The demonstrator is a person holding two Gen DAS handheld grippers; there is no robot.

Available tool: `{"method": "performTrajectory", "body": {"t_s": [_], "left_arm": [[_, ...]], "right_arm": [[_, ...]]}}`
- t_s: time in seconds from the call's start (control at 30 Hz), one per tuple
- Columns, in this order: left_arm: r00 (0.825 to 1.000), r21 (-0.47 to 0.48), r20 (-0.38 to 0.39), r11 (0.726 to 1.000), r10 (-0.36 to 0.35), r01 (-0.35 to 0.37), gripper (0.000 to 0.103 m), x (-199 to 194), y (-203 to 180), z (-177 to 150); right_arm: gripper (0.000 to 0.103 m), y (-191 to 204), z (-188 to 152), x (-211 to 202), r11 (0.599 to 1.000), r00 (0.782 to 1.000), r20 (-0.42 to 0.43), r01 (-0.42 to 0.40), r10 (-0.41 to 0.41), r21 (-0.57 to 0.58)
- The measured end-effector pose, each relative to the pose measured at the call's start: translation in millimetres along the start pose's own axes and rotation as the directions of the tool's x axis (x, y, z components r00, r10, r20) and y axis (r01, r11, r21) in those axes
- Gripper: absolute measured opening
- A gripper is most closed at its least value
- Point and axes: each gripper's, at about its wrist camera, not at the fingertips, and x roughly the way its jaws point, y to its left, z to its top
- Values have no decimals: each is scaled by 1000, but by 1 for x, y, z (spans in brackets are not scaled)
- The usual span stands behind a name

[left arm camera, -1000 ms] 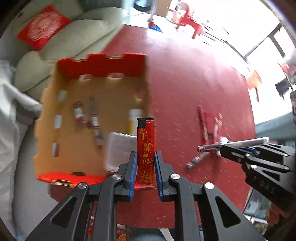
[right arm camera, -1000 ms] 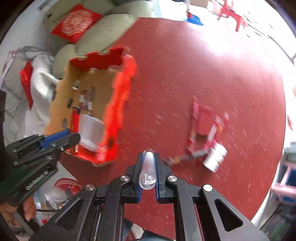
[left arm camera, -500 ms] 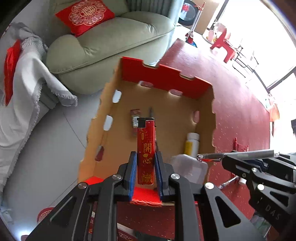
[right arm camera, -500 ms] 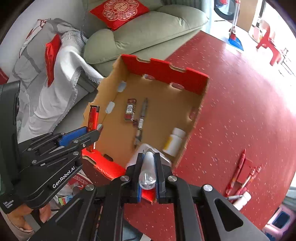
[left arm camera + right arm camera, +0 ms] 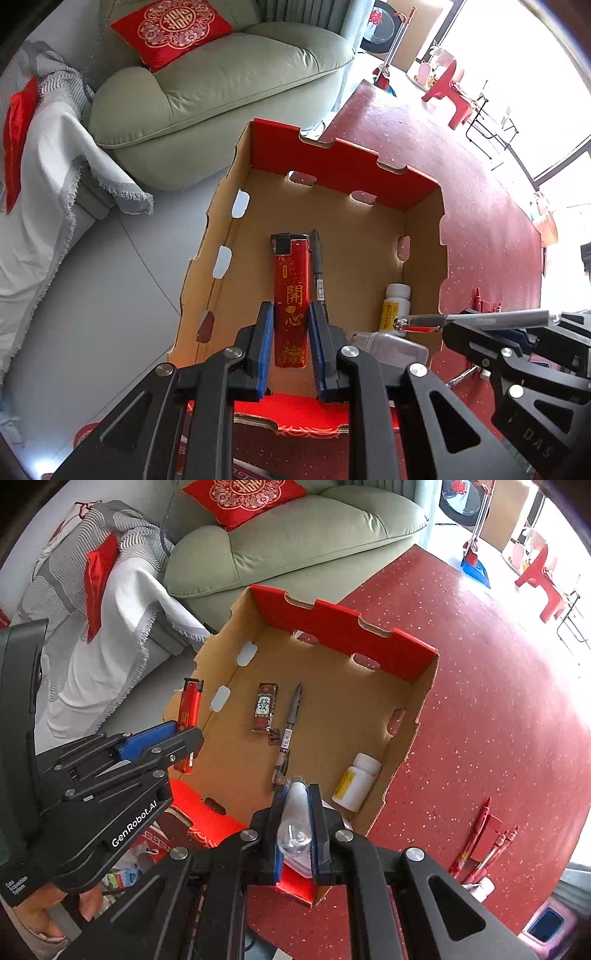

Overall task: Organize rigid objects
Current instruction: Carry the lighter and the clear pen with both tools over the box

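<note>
My left gripper (image 5: 291,314) is shut on a red lighter (image 5: 291,288) with gold characters, held upright over the open cardboard box (image 5: 347,162). From the right wrist view, the left gripper (image 5: 184,734) and the lighter (image 5: 190,705) sit at the box's (image 5: 351,627) left wall. My right gripper (image 5: 295,794) is shut on a clear pen (image 5: 293,823) above the box's near edge. In the left wrist view the right gripper (image 5: 454,328) holds that pen (image 5: 491,316) level. Inside the box lie a grey pen (image 5: 290,723), a second lighter (image 5: 265,707), a white pill bottle (image 5: 356,781) and a clear plastic container (image 5: 391,349).
Several red pens (image 5: 480,842) lie on the red floor mat (image 5: 498,701) right of the box. A green sofa (image 5: 221,74) with a red cushion stands behind the box, a white and grey blanket (image 5: 44,166) hangs at the left, and a red stool (image 5: 447,88) stands far off.
Both grippers have swung from over the red mat to over the box, each keeping its hold. The box now fills the middle of both views.
</note>
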Motion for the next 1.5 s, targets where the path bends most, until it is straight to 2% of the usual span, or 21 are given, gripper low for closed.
{"method": "performTrajectory", "body": {"t_s": [1.1,1.5], "left_arm": [[999,28,-49,999,-13,15,20,38,-4,35],[997,31,-71,1000,6,-4,20,54,-8,45]], "right_arm": [[11,-11,31,38,998,997,-67,48,-45,45],[11,-16,40,54,996,994,-91,66,-61,52]]}}
